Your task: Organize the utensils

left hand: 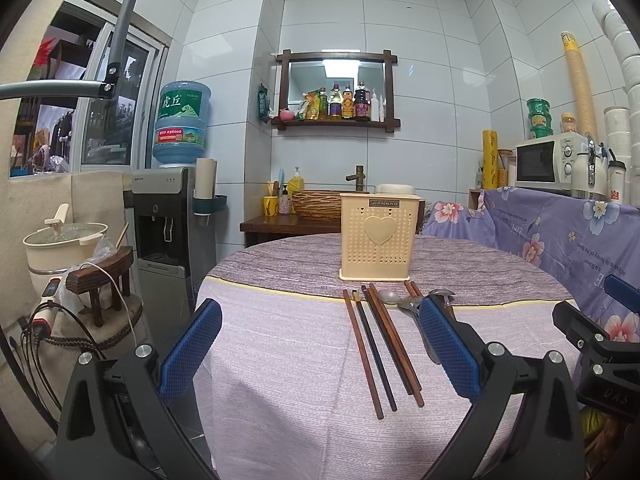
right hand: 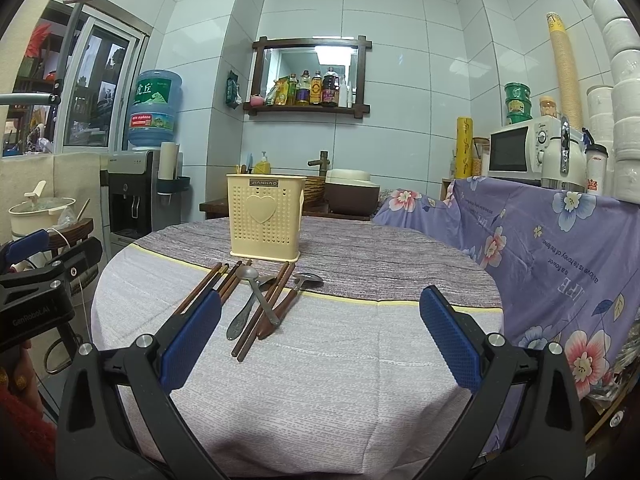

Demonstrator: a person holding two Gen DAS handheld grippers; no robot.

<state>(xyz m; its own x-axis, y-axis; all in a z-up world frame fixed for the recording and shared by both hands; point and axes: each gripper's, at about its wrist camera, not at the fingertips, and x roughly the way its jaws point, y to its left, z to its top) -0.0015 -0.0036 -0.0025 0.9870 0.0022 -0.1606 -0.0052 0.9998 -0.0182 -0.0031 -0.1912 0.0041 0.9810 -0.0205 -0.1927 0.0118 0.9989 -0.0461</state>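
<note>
Chopsticks lie loose in a fan across the middle of the bench, tips pointing toward the cream holder that stands upright just behind them at centre frame. I read that layout as deliberate: everything is staged in front of the holder so each piece needs only a short lift and a drop in from above. In the right wrist view a second group shows better: a pair of brown chopsticks with two metal spoons crossed over them, and a wooden-handled ladle-like spoon just beside, its bowl toward the holder. The crossing matters; I judge the spoons must come off first, or a chopstick under them will drag.

My left gripper hangs low at the near edge of the bench, its blue fingers spread wide with nothing between them, framing the dark chopsticks. My right gripper is likewise wide and empty, centred a little right of the spoon pile. Nothing is in the holder that I can see; its inside is hidden from both views.

Beyond the bench sit a microwave at right and a water dispenser at left, both well apart from the work.
</note>
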